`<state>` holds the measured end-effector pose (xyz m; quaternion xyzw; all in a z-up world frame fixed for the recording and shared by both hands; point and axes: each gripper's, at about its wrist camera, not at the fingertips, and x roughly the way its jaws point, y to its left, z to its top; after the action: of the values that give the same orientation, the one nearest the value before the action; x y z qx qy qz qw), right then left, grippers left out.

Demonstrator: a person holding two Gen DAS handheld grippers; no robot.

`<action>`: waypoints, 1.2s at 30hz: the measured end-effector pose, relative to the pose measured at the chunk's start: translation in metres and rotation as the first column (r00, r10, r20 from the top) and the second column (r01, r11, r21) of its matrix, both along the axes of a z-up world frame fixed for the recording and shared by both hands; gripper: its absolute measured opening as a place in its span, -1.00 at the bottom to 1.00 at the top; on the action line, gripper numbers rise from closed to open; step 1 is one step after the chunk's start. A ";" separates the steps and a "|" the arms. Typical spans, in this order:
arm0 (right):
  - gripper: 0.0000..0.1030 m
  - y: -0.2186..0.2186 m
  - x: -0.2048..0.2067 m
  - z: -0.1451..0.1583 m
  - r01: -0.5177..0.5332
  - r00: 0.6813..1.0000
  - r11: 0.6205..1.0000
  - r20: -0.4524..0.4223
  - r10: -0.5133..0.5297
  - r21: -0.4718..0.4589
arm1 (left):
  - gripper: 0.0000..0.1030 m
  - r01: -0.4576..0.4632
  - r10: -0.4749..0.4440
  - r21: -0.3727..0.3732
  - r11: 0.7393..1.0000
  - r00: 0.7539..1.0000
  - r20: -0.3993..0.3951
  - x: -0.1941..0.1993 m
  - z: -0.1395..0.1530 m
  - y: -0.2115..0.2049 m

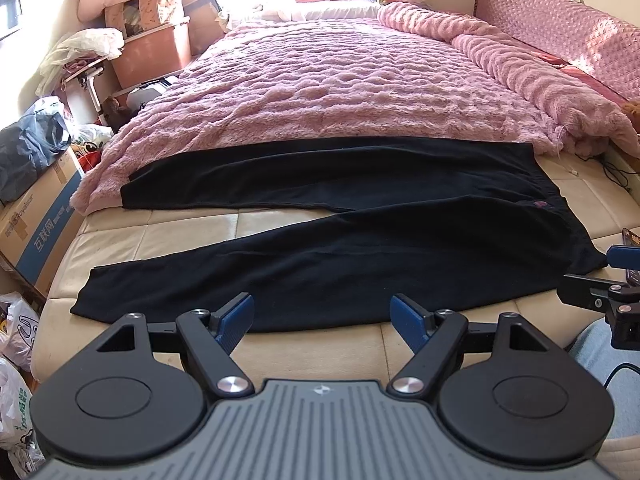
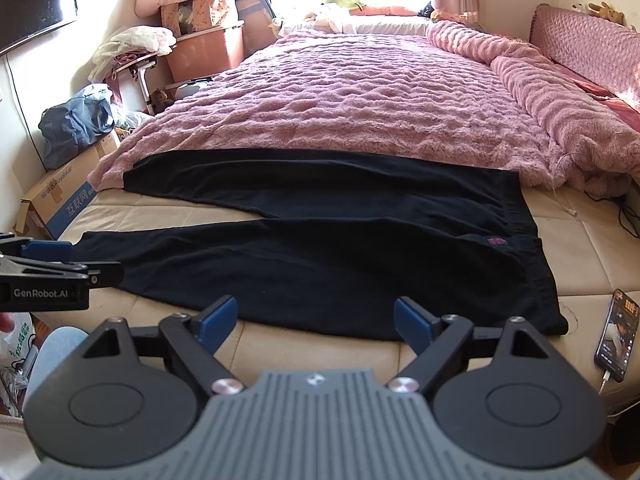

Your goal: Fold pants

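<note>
Item: black soft-knit pants (image 1: 320, 248), flat on bed, legs splayed. Left gripper (image 1: 322, 322) and right gripper (image 2: 316, 320) beside near hem, fingers wide, empty. Risk: pinching one layer; legs misalign.

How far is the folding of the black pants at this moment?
Done: the pants lie spread flat on the bed, the two legs apart, the waistband to the right. No fold is made yet. In hand: nothing; the left claw and the right claw are both open, near the closest edge of the cloth. Left: laying one leg over the other, then folding the length.
</note>
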<state>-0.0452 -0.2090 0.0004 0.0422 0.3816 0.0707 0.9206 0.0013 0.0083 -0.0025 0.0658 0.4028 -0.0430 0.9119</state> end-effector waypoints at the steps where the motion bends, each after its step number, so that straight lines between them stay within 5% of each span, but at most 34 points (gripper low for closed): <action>1: 0.59 0.000 0.000 0.001 -0.001 1.000 1.000 0.001 0.001 0.000 | 0.77 -0.001 0.001 0.001 1.000 1.000 0.000 0.000 0.000 -0.001; 36: 0.59 0.001 -0.005 0.004 -0.002 1.000 1.000 0.015 0.002 0.001 | 0.76 0.010 -0.010 -0.006 1.000 1.000 0.002 -0.001 0.005 -0.011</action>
<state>-0.0500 -0.2082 0.0048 0.0419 0.3745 0.0724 0.9234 -0.0001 -0.0026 0.0029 0.0649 0.4015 -0.0485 0.9122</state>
